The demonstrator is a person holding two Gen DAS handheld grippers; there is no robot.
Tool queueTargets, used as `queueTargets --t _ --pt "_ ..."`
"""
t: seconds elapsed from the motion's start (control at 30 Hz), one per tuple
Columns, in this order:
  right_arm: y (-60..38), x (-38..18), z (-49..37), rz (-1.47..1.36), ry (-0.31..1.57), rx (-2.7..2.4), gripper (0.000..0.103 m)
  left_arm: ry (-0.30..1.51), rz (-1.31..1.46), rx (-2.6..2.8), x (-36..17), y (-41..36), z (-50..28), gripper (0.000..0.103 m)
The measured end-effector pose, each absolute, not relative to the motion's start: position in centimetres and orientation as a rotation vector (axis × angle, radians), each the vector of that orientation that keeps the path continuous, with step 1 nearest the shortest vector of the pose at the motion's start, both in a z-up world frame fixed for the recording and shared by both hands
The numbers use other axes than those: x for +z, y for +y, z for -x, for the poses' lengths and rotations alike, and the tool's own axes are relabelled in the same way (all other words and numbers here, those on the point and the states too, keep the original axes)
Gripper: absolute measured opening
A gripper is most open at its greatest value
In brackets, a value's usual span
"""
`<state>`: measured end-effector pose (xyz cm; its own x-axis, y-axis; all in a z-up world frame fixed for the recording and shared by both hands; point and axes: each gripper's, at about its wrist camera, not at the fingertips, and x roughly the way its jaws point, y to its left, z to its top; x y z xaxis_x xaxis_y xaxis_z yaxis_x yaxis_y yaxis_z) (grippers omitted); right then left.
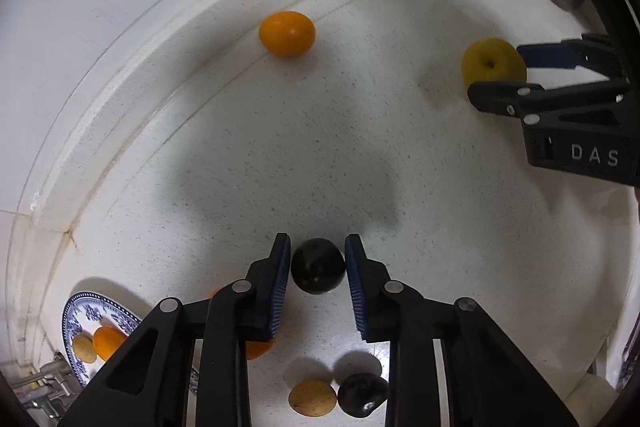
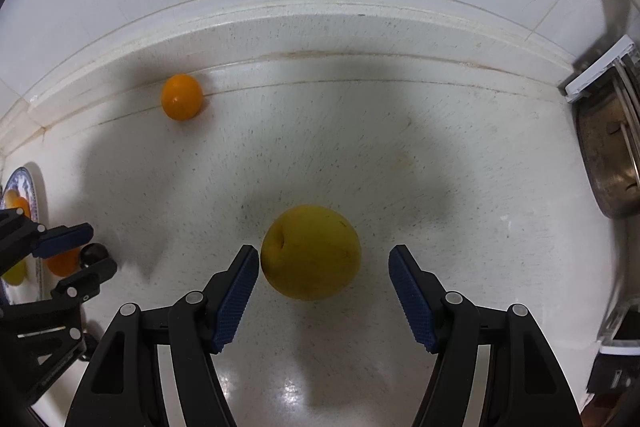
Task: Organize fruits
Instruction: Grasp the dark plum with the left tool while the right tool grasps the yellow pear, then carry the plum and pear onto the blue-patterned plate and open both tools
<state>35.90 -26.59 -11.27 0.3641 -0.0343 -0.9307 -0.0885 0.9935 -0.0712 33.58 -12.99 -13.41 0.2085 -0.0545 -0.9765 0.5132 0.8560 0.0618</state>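
My left gripper (image 1: 318,259) is shut on a dark plum (image 1: 318,271), held above the white counter. It also shows in the right wrist view (image 2: 86,247) with the plum (image 2: 94,254). My right gripper (image 2: 324,267) is open around a yellow apple (image 2: 311,251) on the counter; the left pad touches it and the right pad stands apart. In the left wrist view the right gripper (image 1: 504,71) flanks the apple (image 1: 492,62). An orange (image 1: 287,33) lies by the back ledge, also in the right wrist view (image 2: 182,96).
A blue-patterned plate (image 1: 86,307) at the lower left holds an orange and a tan fruit. A tan fruit (image 1: 312,398) and a second dark plum (image 1: 362,395) lie on the counter below my left gripper. A metal pot (image 2: 608,155) stands at the right.
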Motion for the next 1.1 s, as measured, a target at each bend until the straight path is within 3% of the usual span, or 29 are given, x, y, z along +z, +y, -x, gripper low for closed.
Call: queueTargets --t 0.3,0.7,1.1 --pt "-26.2 -11.5 -35.9 0.127 1.198 0.064 0.051 1.302 -0.409 -0.406 -13.7 -13.1 -33.3 0.026" --pt "-26.6 -10.5 -33.1 0.108 1.138 0.104 0.051 1.205 -0.244 -0.443 -10.6 -11.2 -31.4 0.026" --pt "-24.7 -5.9 -29.1 0.137 1.005 0.184 0.051 1.03 -0.121 -0.413 -5.9 -8.4 -27.8 0.026"
